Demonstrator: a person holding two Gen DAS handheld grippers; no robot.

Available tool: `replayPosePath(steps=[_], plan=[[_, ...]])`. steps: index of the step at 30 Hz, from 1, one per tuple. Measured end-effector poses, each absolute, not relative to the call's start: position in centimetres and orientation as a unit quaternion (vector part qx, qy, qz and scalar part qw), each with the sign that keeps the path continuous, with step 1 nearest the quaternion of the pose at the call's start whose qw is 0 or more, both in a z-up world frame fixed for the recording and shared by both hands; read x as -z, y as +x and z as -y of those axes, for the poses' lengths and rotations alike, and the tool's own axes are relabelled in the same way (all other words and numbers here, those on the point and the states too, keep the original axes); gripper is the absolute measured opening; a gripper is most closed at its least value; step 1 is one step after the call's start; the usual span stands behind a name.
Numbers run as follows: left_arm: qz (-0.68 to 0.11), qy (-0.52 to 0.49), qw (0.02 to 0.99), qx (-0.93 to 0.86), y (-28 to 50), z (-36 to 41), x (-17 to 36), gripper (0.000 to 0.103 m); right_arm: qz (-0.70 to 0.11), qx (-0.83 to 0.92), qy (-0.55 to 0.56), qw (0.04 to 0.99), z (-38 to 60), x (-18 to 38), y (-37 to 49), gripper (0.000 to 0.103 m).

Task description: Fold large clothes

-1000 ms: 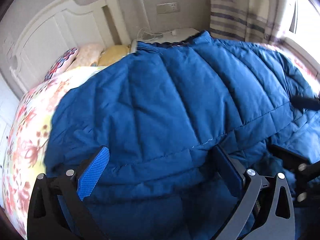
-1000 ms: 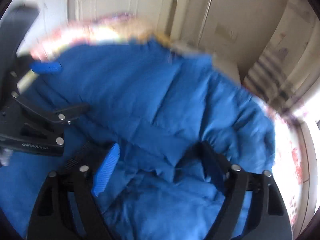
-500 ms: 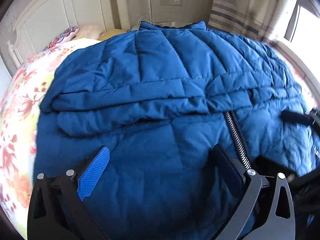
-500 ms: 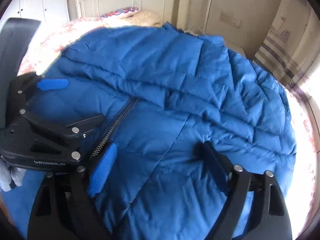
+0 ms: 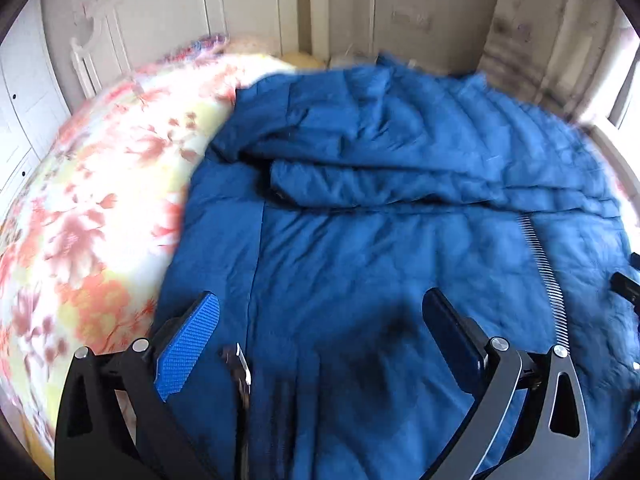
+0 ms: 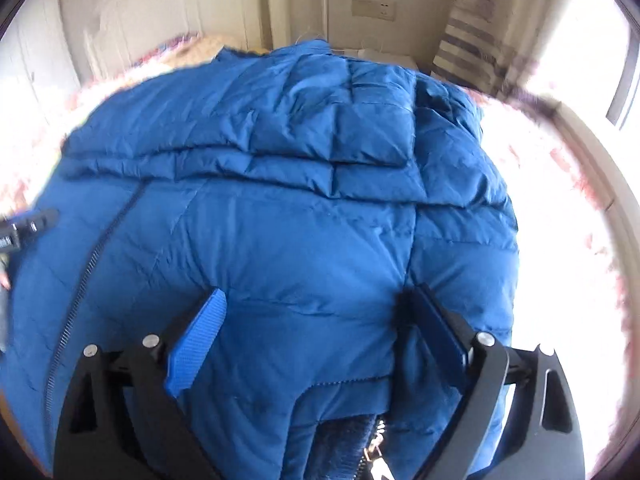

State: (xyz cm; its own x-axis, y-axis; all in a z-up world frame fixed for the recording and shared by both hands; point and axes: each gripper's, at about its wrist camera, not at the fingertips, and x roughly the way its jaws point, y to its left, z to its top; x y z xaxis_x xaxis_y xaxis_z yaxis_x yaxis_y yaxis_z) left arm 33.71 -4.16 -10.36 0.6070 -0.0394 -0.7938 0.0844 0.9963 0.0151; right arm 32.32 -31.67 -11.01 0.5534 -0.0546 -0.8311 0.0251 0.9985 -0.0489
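Between the fingers of the right gripper (image 6: 316,320), whose jaws are opening, only the jacket (image 6: 280,220) shows below, not pinched. The left gripper (image 5: 320,332) stands wide too, holding nothing. The jacket lies spread on the floral bedspread (image 5: 92,208).

Bed (image 5: 92,216): wearing a floral cover, white headboard (image 5: 160,20) behind.
Jacket (image 5: 400,220): lying spread across the bed, blue.
Pillows (image 5: 216,46): seemingly sitting by the headboard, blurred.

Quilted matt blue cloth coat (image 5: 400,264), seemingly metal zip (image 5: 544,276).
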Motion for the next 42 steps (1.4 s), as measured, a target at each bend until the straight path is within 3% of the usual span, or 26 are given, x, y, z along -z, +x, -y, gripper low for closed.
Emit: replayPosePath(steps=[5,7,11,19,22,30,35,38,42], plan=[[-0.427,0.071,0.899,0.069,30.0,7.8,10.3,0.098,-0.421,-0.01,0.005,0.907,28.3,7.3,28.0,0.09],[-0.45,0.104,0.885,0.06,30.3,9.0,12.6,0.099,-0.43,-0.043,-0.023,0.901,25.4,7.9,27.1,0.09],[-0.456,0.075,0.885,0.057,30.4,7.6,12.5,0.099,-0.451,-0.04,-0.096,0.886,21.7,11.2,27.6,0.092],[-0.448,0.043,0.893,-0.009,26.2,0.4,12.2,0.099,-0.432,0.0,-0.044,0.901,26.1,8.7,24.5,0.093],[-0.451,0.02,0.892,0.01,25.9,-1.2,13.1,0.099,-0.463,0.013,-0.031,0.886,28.8,10.9,23.2,0.094],[-0.398,0.01,0.916,0.048,20.8,2.7,10.0,0.098,-0.417,0.002,-0.026,0.909,27.6,9.3,20.8,0.094],[-0.407,0.099,0.904,0.089,18.1,8.2,12.8,0.099,-0.399,-0.065,-0.09,0.91,21.9,9.1,18.1,0.094],[-0.389,0.089,0.912,0.091,17.7,8.1,13.6,0.099,-0.422,-0.083,-0.121,0.895,19.6,11.7,17.6,0.093],[-0.383,0.068,0.918,0.08,17.1,5.2,11.9,0.099,-0.422,-0.093,-0.071,0.899,21.6,12.1,17.8,0.097]])
